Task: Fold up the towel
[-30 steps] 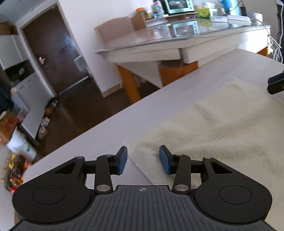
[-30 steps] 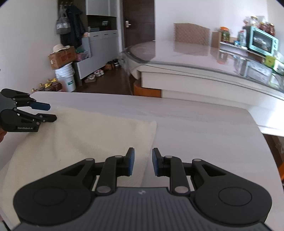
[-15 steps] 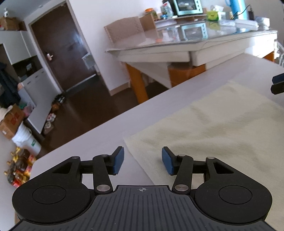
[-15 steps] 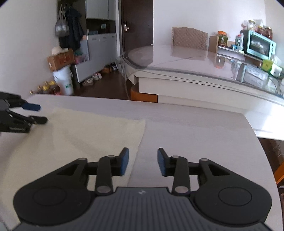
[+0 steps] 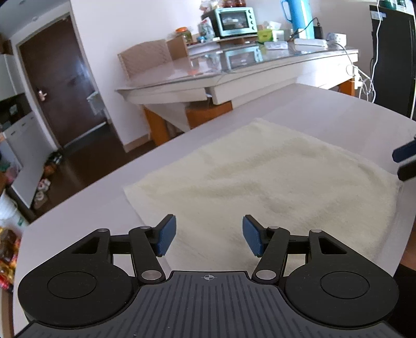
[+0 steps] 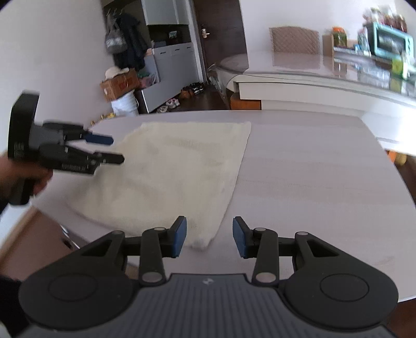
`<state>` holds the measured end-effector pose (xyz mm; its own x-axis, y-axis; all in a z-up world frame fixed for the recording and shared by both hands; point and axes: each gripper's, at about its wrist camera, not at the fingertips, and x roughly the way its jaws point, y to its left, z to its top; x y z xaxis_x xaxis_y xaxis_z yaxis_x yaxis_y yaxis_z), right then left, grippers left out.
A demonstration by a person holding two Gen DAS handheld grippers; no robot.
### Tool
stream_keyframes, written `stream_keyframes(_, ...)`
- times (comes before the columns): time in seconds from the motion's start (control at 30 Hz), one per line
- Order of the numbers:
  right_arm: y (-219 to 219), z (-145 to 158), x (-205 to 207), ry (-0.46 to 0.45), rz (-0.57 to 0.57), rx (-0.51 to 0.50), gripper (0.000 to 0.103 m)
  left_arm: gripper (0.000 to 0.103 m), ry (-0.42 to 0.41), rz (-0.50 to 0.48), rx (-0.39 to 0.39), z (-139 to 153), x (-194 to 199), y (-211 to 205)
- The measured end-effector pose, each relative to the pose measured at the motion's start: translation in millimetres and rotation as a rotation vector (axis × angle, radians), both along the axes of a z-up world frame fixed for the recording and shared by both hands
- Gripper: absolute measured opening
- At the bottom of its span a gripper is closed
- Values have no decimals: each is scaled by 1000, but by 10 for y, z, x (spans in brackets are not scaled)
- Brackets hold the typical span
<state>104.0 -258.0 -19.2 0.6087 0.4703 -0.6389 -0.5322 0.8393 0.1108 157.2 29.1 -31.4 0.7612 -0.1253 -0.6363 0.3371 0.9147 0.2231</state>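
Note:
A cream towel [image 5: 273, 182] lies flat on the white table [image 5: 91, 213]; it also shows in the right wrist view [image 6: 171, 171]. My left gripper [image 5: 208, 238] is open and empty above the towel's near left edge; it also shows from the side in the right wrist view [image 6: 114, 150], over the towel's left edge. My right gripper [image 6: 209, 240] is open and empty, above the towel's near right corner [image 6: 200, 244]. Its fingertips [image 5: 404, 153] show at the right edge of the left wrist view.
The table's near edge [image 6: 75, 234] runs close to the towel's near side. A second glass-topped table [image 5: 234, 75] with a toaster oven [image 5: 231, 18] stands behind. A dark floor [image 5: 85, 153] and door lie to the left.
Both grippers have opened wider and pulled back and up from the towel, so more of it shows. The towel lies as before.

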Motion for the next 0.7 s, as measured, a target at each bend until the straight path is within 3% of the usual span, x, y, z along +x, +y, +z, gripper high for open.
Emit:
stream_keyframes(0.2,156,-70,-3,-29,28,-38,40,62,11,4,4,-71,-44,-18)
stream_keyframes(0.3,189,-86,-17,-41,40,-45,18,62,10,7,2,-90,-87,-20)
stream_keyframes(0.4,167,-82,-42,-29,37,-33,11,62,11,7,-8,-94,-147,-13)
stream_keyframes(0.6,26,-25,-170,25,14,-5,11,63,14,-11,-31,-91,-297,-12)
stream_keyframes(0.7,11,-22,-242,7,16,-16,19,63,16,-15,-35,-89,-300,-5)
